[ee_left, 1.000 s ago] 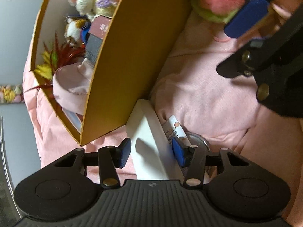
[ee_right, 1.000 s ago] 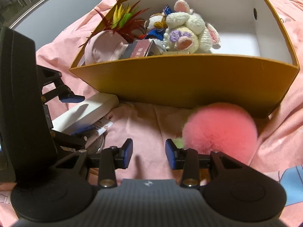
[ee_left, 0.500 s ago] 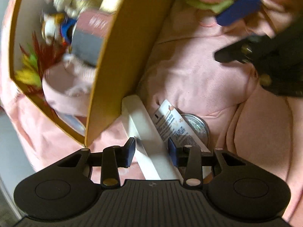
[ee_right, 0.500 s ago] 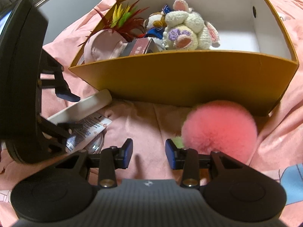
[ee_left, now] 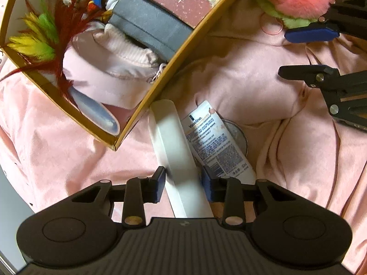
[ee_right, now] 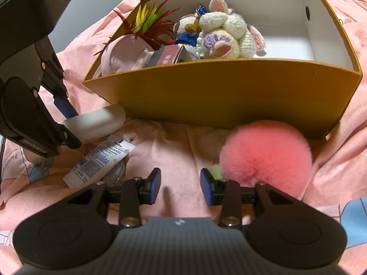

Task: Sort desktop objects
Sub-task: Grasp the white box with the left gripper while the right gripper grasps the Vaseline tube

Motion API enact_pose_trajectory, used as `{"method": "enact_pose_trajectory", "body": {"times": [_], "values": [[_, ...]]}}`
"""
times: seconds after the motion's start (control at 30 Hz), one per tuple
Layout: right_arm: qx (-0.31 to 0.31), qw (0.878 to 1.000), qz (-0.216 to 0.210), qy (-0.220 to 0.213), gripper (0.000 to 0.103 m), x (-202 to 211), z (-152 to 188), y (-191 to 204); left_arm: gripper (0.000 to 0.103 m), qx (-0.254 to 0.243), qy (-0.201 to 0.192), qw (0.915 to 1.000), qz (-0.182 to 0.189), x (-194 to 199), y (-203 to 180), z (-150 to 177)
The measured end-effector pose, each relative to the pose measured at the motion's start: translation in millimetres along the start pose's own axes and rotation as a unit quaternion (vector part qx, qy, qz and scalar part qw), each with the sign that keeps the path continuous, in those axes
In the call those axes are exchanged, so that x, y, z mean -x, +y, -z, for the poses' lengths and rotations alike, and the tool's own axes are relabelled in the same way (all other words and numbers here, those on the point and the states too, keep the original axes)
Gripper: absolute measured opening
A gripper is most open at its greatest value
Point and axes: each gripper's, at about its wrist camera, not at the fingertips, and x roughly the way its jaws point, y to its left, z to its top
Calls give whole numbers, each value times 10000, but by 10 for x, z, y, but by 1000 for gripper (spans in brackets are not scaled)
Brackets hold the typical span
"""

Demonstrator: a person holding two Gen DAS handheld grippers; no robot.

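A long white bar [ee_left: 169, 137] lies on the pink blanket, one end against the corner of the mustard box [ee_left: 183, 48]. My left gripper [ee_left: 183, 183] straddles its near end. The jaws are closing, and both blue pads touch its sides. Beside the bar lie a Vaseline tube [ee_left: 213, 142] and, under it, a round glittery tin [ee_left: 238, 135]. My right gripper [ee_right: 180, 183] stands open over bare blanket with nothing between its fingers. A pink pompom [ee_right: 266, 153] sits just right of it. In the right wrist view, the white bar [ee_right: 96, 121] shows blurred at the left gripper's tips.
The mustard box [ee_right: 218, 91] holds a crochet bunny [ee_right: 227, 36], coloured feathers [ee_left: 39, 34], a pink cap [ee_left: 103, 68] and small grey and maroon boxes; its right half is bare white floor. Rumpled pink blanket [ee_left: 240, 80] lies all around.
My left gripper has tipped down and risen, so more of the box's inside shows, and its jaws have narrowed onto the white bar. The right gripper has not moved.
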Motion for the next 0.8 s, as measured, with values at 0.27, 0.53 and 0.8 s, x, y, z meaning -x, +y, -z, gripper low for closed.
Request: {"method": "enact_pose_trajectory", "body": {"times": [0.27,0.53,0.8], "values": [[112,9993,-346,1,41,0,-23,70,39,172,-12,9994,297,26,190,199],[-236,9892,-1297,644,41,-379,-196,142,44,578,119,9957,716,-185,380,309],[-733,9777,-1651,1074,45,-798,-342,162,37,839,-357,9924,827,-59,459,572]]}}
